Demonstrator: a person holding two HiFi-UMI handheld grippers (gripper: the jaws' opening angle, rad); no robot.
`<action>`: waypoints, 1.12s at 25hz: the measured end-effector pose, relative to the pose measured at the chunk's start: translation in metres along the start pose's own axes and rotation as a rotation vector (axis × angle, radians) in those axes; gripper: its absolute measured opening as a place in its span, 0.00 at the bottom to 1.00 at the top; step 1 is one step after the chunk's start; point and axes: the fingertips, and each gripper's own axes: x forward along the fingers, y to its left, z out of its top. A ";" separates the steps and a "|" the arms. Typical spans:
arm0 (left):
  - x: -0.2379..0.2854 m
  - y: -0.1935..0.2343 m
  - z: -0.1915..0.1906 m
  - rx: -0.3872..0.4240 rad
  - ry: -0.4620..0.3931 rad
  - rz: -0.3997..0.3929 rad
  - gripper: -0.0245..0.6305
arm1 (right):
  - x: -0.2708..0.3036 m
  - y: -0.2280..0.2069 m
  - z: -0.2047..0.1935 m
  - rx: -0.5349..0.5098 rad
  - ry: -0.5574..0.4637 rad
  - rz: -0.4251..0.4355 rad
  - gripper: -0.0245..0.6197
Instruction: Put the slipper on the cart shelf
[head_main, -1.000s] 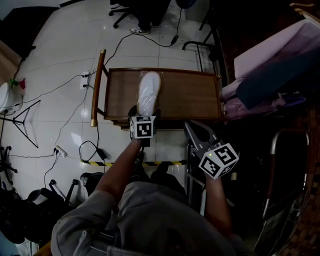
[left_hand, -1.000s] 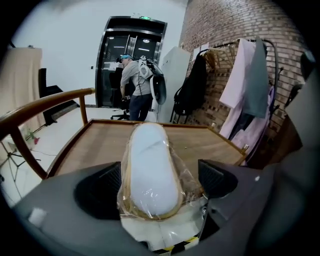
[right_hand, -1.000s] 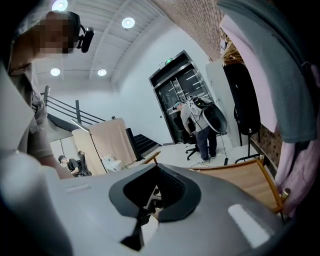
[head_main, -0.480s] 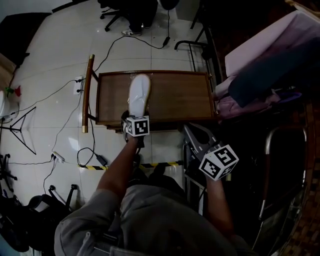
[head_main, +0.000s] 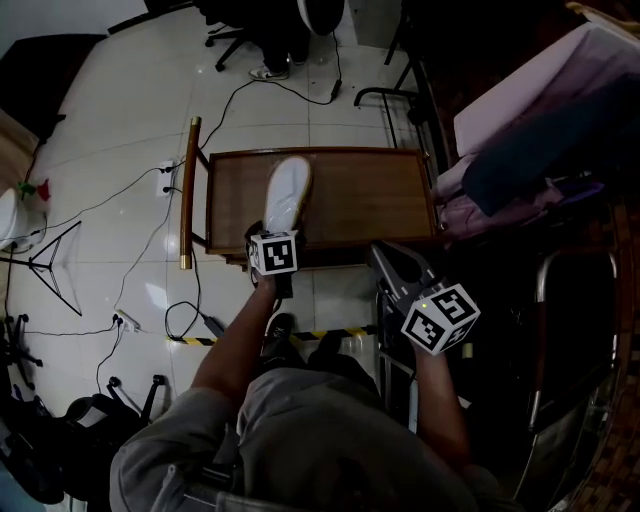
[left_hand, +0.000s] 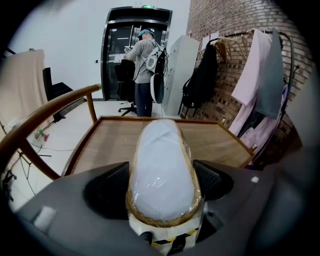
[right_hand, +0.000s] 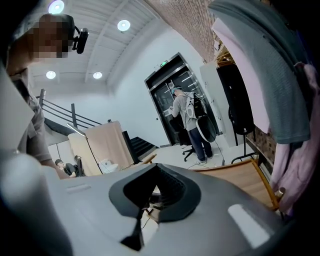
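Brown wooden cart w/ raised rim, seen from above; all places given rel. to it. White plastic-wrapped slipper w/ tan edge lies lengthwise on cart's top shelf, left of centre, heel at near edge, toe toward far rim. Left claw straddles the heel: jaws wide, just been closing, pads against the slipper's sides, so clamped as far as can be judged. Right claw: jaws together, nothing b/w them, just off cart's near right corner, not touching it.

Risks (est.):
1. Film wrap looks slick & grip takes heel only, so on any lift the toe may sag, or the slipper may pivot or slide out.
2. Heel sits at near edge, so a pull toward the person could drag it off the cart to the floor.
3. A push fwd could jam the toe on the far rim.

Pose: left arm extended fwd from torso to cart's near edge, claw pitched down, in line w/ slipper's long axis. Right forearm bent, held close, claw about level, aimed past cart's right end.
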 end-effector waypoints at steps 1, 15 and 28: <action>-0.007 0.001 0.005 0.001 -0.013 -0.008 0.66 | 0.001 0.002 0.002 -0.001 -0.006 -0.001 0.04; -0.100 -0.004 0.082 0.073 -0.228 -0.176 0.65 | 0.009 0.045 0.024 -0.028 -0.094 -0.058 0.04; -0.159 -0.092 0.099 0.201 -0.256 -0.585 0.65 | -0.064 0.057 0.006 0.030 -0.224 -0.384 0.04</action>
